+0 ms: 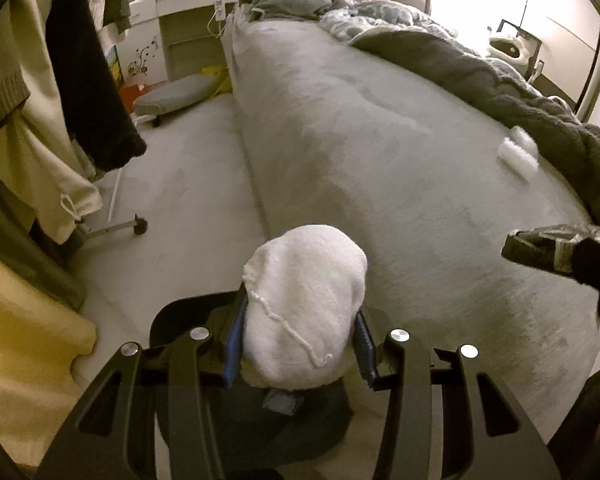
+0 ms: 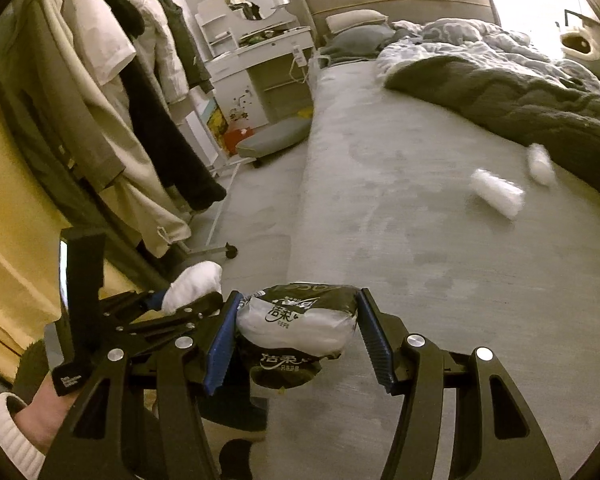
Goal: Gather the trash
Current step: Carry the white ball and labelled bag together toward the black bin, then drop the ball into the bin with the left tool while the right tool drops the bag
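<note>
My left gripper (image 1: 300, 332) is shut on a balled white sock (image 1: 304, 304), held above the bed's near edge; the sock also shows in the right wrist view (image 2: 194, 284). My right gripper (image 2: 298, 332) is shut on a dark tissue packet (image 2: 300, 320) with white printing, held over the grey bed (image 2: 420, 240). The packet shows at the right edge of the left wrist view (image 1: 556, 252). Two white crumpled pieces (image 2: 498, 192) (image 2: 540, 164) lie on the bed ahead right, near the dark quilt. One shows in the left wrist view (image 1: 518, 152).
A dark quilt (image 2: 520, 92) and pillows cover the far right of the bed. A clothes rack with hanging garments (image 2: 112, 112) stands on the left. A white dressing table (image 2: 256, 52) and a low grey stool (image 2: 276, 136) stand beyond the floor strip.
</note>
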Tool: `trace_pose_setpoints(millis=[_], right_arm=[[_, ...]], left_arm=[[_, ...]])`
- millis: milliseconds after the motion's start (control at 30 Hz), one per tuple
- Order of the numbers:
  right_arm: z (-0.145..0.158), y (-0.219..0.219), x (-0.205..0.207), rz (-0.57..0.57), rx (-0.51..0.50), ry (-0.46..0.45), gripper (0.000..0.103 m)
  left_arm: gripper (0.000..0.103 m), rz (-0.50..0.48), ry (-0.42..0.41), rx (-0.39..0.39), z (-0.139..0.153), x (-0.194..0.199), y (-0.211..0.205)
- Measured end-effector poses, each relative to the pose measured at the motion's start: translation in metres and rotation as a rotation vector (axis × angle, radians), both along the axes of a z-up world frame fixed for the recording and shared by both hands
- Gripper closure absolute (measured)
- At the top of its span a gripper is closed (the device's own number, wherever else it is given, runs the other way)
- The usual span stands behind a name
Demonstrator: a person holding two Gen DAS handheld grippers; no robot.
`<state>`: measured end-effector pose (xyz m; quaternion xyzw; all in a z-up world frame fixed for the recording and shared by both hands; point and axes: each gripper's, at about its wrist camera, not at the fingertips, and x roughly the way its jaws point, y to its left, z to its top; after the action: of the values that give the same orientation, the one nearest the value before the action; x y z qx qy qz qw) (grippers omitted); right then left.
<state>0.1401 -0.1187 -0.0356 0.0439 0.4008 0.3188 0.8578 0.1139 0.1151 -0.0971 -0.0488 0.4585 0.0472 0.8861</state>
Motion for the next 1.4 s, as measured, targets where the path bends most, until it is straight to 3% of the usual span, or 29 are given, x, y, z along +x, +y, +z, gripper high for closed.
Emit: trace_pose_setpoints(millis=[367, 867, 1100, 1267, 1400], right_arm=[[-0.006, 0.042, -0.002, 0.062, 0.002, 0.015, 0.044], [-0.037, 0.118, -0.007, 0.172, -0.046, 0.066, 0.044], [-0.051, 0.143, -0.006, 0.204, -0.080, 0.085, 0.044], [-0.062, 0.152, -0.001, 0.215, -0.104, 0.104, 0.044], [-0.071, 0.160, 0.001, 0.224, -0.123, 0.120, 0.044]], left_arm=[[0.053, 0.053, 0.082, -0.052, -0.024, -0.009, 0.034], [0.049, 0.053, 0.334, -0.092, -0.094, -0.026, 0.065], [0.038, 0.047, 0.424, -0.102, -0.119, -0.035, 0.072], [0.023, 0.043, 0.419, -0.098, -0.119, -0.040, 0.078], [0.021, 0.051, 0.404, -0.094, -0.116, -0.050, 0.086]])
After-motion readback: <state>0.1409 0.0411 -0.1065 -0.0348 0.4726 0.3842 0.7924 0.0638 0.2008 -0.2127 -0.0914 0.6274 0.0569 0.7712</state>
